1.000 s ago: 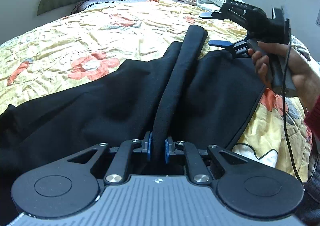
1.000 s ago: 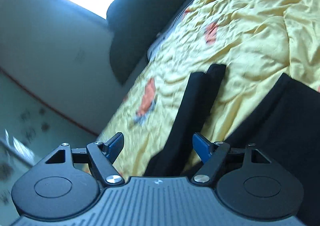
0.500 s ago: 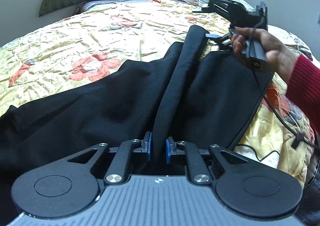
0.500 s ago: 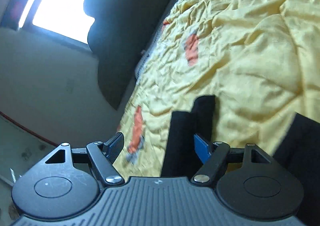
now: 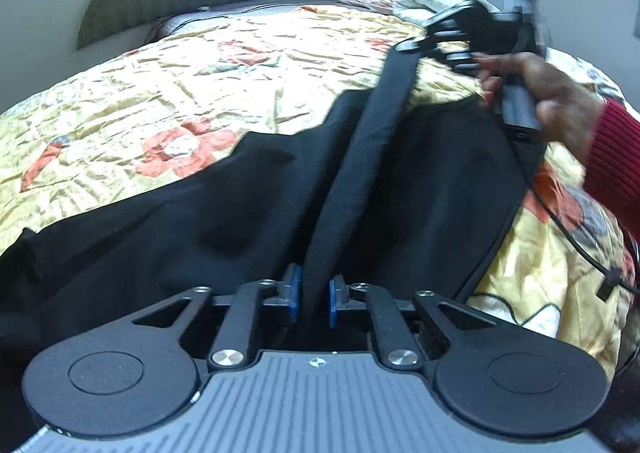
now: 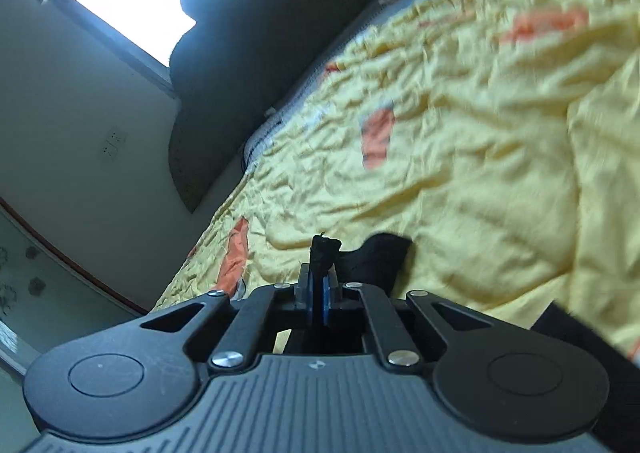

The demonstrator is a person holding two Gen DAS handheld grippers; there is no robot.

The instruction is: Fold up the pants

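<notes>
1. Black fabric first: the pants [image 5: 248,205] lie spread over the yellow floral bedspread [image 5: 132,101], bulk on the left side of the bed, w/ one long rolled band [image 5: 372,141] (waistband edge, I think) stretched taut up the middle.
2. Left gripper [image 5: 314,299], near end of that band: blue pads either side of the cloth, jaws closing, squeezing in on it. Looks like a pinch on the band's near end.
3. Centre: band runs straight from the left gripper towards the far right, lifted clear of the rest of the pants. No sag that I can see.
4. Right gripper [image 6: 319,299], far end: jaws clamped shut on a small tuft of the black band, a bit of cloth poking out beyond the pads. Grip is thin, only the very tip.
5. Far right: person's hand [image 5: 548,101], red sleeve [image 5: 612,157], cable [image 5: 560,221] trailing down over the bedspread.
6. To do this step well, imo: keep both ends level and the band tight, lift together, don't yank. The right-end bite is shallow and could slip; if it does, re-grip deeper before carrying the edge over.
7. Watch the cable; it hangs near the cloth's right edge and could snag.
</notes>
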